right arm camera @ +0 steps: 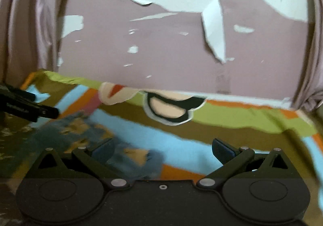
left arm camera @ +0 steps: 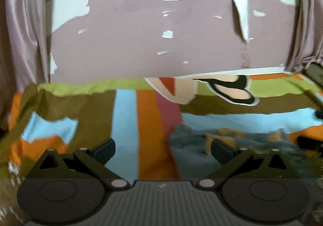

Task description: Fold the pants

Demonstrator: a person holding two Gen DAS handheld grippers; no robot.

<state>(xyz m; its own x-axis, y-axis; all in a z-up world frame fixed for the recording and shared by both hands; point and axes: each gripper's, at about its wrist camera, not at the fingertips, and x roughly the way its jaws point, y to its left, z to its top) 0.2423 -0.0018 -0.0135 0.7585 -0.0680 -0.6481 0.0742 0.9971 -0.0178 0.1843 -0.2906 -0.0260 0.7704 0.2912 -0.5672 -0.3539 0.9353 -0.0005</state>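
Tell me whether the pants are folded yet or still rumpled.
Not folded: the blue-and-tan pants lie in a rumpled heap on the striped bedsheet. Both the left gripper and right gripper are open and empty.

The pants (left arm camera: 232, 145) were a blue-grey garment with orange-tan patches, lying crumpled rather than flat, and motion blur hid their seams and edges. In the left wrist view they filled the lower right of the frame, spreading from just right of centre toward the right edge. In the right wrist view the pants (right arm camera: 80, 131) sat in the lower left, stretching diagonally from the left-middle down toward the bottom centre. No fold line could be made out.
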